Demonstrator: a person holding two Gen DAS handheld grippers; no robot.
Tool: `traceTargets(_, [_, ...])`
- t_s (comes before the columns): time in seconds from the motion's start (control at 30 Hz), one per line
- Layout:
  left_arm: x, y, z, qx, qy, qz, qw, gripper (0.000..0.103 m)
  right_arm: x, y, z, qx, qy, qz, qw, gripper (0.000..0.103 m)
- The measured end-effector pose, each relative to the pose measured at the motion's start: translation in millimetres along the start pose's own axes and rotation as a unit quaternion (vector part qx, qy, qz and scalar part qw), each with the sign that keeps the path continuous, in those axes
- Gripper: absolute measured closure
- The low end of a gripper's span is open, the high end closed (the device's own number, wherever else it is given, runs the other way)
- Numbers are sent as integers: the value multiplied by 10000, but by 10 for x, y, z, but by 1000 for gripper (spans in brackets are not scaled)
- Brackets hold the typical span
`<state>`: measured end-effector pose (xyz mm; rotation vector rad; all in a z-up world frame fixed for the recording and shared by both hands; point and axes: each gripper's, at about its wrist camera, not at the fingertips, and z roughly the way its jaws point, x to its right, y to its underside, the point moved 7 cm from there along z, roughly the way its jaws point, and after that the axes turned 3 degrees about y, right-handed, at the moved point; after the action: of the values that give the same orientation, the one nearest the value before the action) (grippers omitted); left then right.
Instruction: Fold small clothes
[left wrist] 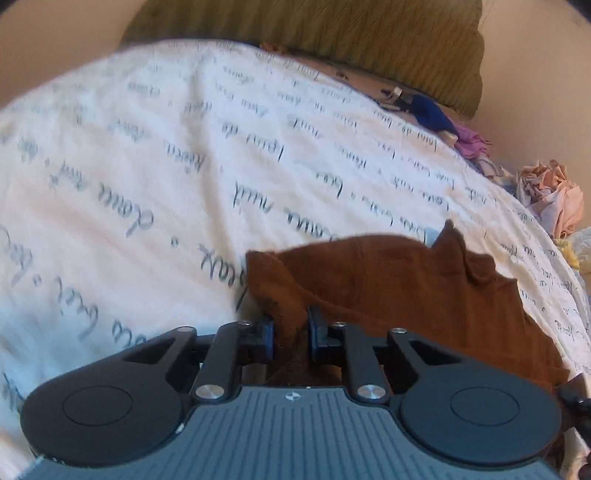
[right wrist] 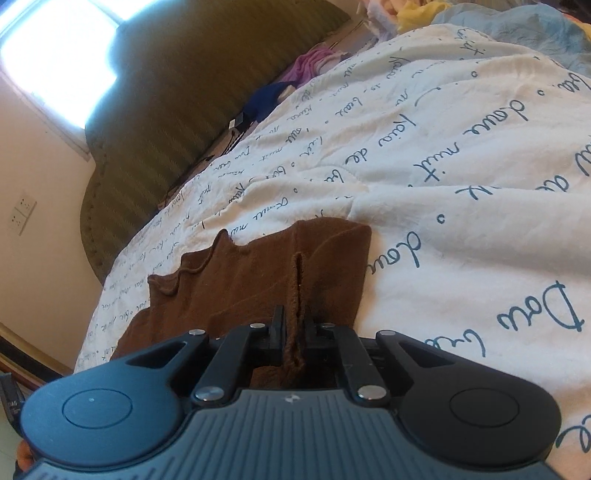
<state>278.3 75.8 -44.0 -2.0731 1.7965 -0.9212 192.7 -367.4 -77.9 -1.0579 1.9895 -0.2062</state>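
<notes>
A small brown garment (left wrist: 406, 291) lies on a white bedcover (left wrist: 147, 166) printed with blue script. My left gripper (left wrist: 291, 326) is shut on the garment's near left edge, with cloth bunched between the fingers. In the right wrist view the same brown garment (right wrist: 258, 273) lies flat on the bedcover (right wrist: 461, 166), and my right gripper (right wrist: 295, 325) is shut on a raised fold of its near edge. The garment's far hem is wavy and lies on the cover.
A green ribbed headboard (left wrist: 332, 29) stands behind the bed. Blue (left wrist: 432, 112), purple (left wrist: 471, 144) and peach (left wrist: 554, 195) clothes are heaped along the far right edge. A bright window (right wrist: 59, 55) and a wall socket (right wrist: 22, 216) show in the right wrist view.
</notes>
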Motion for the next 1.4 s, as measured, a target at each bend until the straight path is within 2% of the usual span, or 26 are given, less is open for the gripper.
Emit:
traceTargets(0.07, [2, -81, -187, 441, 53, 167, 9989, 85, -90, -82, -108, 237, -323, 71, 9992, 98])
traceTargets(0.1, [-25, -83, -232, 583, -16, 264, 9980, 85, -132, -133, -185, 398, -536, 139, 9977, 98])
traceTargets(0.13, [-63, -60, -184, 567, -273, 468, 9969, 87, -165, -171, -231, 533, -664, 123, 9963, 98])
traceTargets(0.17, [-115, -17, -97, 471, -585, 648, 9951, 94, -157, -164, -176, 518, -550, -37, 9971, 98])
traceTargets(0.2, [-184, 44, -9, 365, -752, 720, 9939, 93, -95, -119, -41, 321, -250, -170, 9990, 98])
traceTargets(0.23, [-201, 75, -18, 497, -715, 770, 9932, 93, 1, -39, 131, 38, 18, -222, 9997, 99])
traceTargets(0.27, [-182, 93, -50, 534, -763, 919, 9914, 89, 59, 20, 210, -39, 23, -223, 9997, 99])
traceTargets(0.33, [-129, 84, -154, 676, -937, 1179, 9863, 81, 86, 35, 169, 73, -118, -71, 9999, 98])
traceTargets(0.37, [-105, 53, -228, 817, -1022, 1297, 9829, 74, 85, 33, 122, 71, -162, 14, 9998, 96])
traceTargets(0.4, [-95, 11, -307, 1017, -1147, 1358, 9788, 61, 71, 24, 71, 55, -196, 19, 9998, 90])
traceTargets(0.47, [-100, -43, -574, 1505, -1161, 1244, 9738, 50, 66, -52, -98, 232, -152, 0, 9996, 73])
traceTargets(0.5, [-75, -70, -683, 1670, -1032, 1151, 9738, 46, 76, -123, -225, 503, -59, 81, 9987, 58])
traceTargets(0.53, [-14, -90, -750, 1765, -885, 1072, 9744, 45, 69, -205, -374, 877, -27, 132, 9961, 46])
traceTargets(0.57, [82, -114, -772, 1819, -762, 1022, 9750, 43, 31, -266, -490, 1187, -42, 96, 9929, 44])
traceTargets(0.6, [182, -103, -757, 1805, -639, 1035, 9760, 42, -48, -314, -575, 1419, -36, -30, 9899, 44])
traceTargets(0.63, [322, -71, -682, 1699, -515, 1129, 9776, 42, -168, -331, -561, 1404, -15, -213, 9899, 44])
traceTargets(0.7, [548, 33, -441, 1456, -466, 1356, 9789, 41, -463, -247, -344, 1006, -1, -785, 9918, 44])
traceTargets(0.77, [634, 147, -127, 1090, -655, 1528, 9800, 41, -654, -112, -60, 797, 332, -1421, 9861, 45])
traceTargets(0.83, [551, 248, 143, 760, -1002, 1653, 9782, 39, -658, 11, 197, 674, 828, -1839, 9771, 45])
traceTargets(0.9, [464, 271, 182, 854, -981, 1707, 9767, 28, -503, 110, 390, 478, 1356, -2045, 9682, 46])
traceTargets(0.97, [399, 261, 194, 794, -902, 1667, 9787, 23, -366, 170, 411, 673, 1291, -2320, 9618, 46])
traceTargets(1.03, [351, 269, 177, 785, -881, 1601, 9800, 21, -274, 80, 402, 678, 1209, -2073, 9684, 46])
traceTargets(1.2, [395, 287, 157, 877, -1034, 1649, 9769, 21, -396, 34, 322, 775, 1575, -2016, 9636, 44])
traceTargets(1.3, [396, 285, 164, 875, -1033, 1651, 9769, 21, -711, 186, 99, 909, 1014, -2208, 9658, 40])
traceTargets(1.37, [393, 283, 165, 871, -1022, 1636, 9774, 20, -760, 315, 165, 695, 1117, -2632, 9557, 34])
traceTargets(1.4, [398, 288, 164, 871, -1027, 1635, 9773, 20, -664, 369, 284, 475, 1417, -2852, 9467, 32])
